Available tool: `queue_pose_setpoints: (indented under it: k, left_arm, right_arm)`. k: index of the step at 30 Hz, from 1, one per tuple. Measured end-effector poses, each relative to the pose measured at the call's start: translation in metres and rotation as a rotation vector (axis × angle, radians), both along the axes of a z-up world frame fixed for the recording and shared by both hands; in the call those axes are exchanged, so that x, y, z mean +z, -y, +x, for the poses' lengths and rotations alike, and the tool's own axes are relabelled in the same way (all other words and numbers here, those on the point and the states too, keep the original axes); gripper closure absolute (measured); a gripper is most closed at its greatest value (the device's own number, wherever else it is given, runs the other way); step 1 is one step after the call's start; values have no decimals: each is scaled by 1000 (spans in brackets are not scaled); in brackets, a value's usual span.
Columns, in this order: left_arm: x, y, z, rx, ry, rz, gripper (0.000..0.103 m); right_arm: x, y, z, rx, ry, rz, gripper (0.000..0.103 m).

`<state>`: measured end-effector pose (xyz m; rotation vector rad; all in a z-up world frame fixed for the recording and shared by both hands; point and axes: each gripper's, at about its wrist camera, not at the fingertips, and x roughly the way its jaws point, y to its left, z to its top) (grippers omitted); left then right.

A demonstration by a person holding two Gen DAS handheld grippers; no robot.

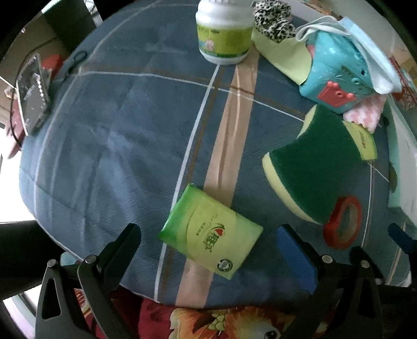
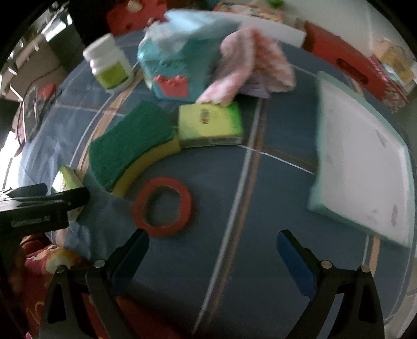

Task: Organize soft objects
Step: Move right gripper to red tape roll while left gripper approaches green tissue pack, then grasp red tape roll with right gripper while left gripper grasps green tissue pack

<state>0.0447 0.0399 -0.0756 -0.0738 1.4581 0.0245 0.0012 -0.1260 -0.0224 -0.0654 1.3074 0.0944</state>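
Blanket (image 1: 109, 135): blue quilted surface with pale stripes; I see every item below resting on it.
Left gripper (image 1: 208, 250): my fingers stand wide apart, empty, over the near edge.
Tissue pack (image 1: 211, 232): green, lying flat between my left fingers, touching neither.
White bottle (image 1: 224, 34): upright at the far side, just left of the leopard-print cloth (image 1: 273, 18).
Sponge (image 1: 312, 177): green top, yellow base, right of the tissue pack; its far end touches a second green pack (image 2: 208, 122).
Red tape ring (image 2: 163, 206): flat, just near of the sponge.
Right gripper (image 2: 212, 250): my fingers are spread apart, holding nothing, near of the tape ring.
Teal box (image 2: 179, 62): far centre, face mask (image 1: 370, 47) draped on top, pink cloth (image 2: 250, 60) hanging at its right.
White board (image 2: 362, 161): flat at the right.
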Motion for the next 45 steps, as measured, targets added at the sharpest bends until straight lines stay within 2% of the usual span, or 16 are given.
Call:
queue_pose_setpoints:
  k: [5, 9, 13, 15, 16, 22, 26, 31, 32, 34, 36, 38, 40, 43, 45]
  left_arm:
    - [-14, -6, 7, 31, -44, -32, 0]
    - [-20, -12, 12, 56, -59, -42, 0]
    - [-20, -19, 25, 76, -62, -48, 0]
    - [-20, -21, 24, 77, -62, -48, 1]
    - [-21, -21, 24, 79, -62, -47, 1]
    - [-22, -30, 22, 97, -54, -49, 6]
    - [-16, -35, 20, 101, -46, -50, 14]
    - [-9, -32, 15, 99, -42, -43, 19]
    - [-9, -32, 15, 99, -42, -42, 24]
    - [-6, -30, 12, 100, -38, -41, 24]
    - [-5, -29, 10, 99, -34, -49, 25]
    - [0, -27, 5, 100, -33, -54, 25]
    - [2, -28, 2, 102, -31, -62, 25]
    - [2, -31, -2, 102, -28, -70, 25]
    - [5, -33, -6, 104, -26, -75, 25]
  right_arm:
    - [-25, -17, 20, 15, -52, -2, 3]
    - [-48, -32, 43, 15, -66, 7, 3]
    - [-59, -42, 53, 24, -71, 6, 3]
    - [-57, -49, 50, 37, -74, 5, 3]
    - [-49, -39, 45, 44, -85, 8, 3]
    - [-54, -62, 40, 76, -68, -12, 3]
    - [-56, -77, 36, 92, -60, -27, 3]
    - [-60, -95, 29, 100, -56, -53, 3]
    - [-58, -94, 25, 100, -55, -58, 4]
    - [-56, -89, 20, 106, -47, -69, 4]
    - [-56, -99, 17, 118, -33, -83, 9]
    - [-41, -81, 6, 132, -30, -77, 20]
    - [-40, -84, 4, 137, -25, -68, 34]
    - [-34, -82, 4, 140, -21, -36, 45]
    - [-19, -68, -2, 134, -21, -24, 45]
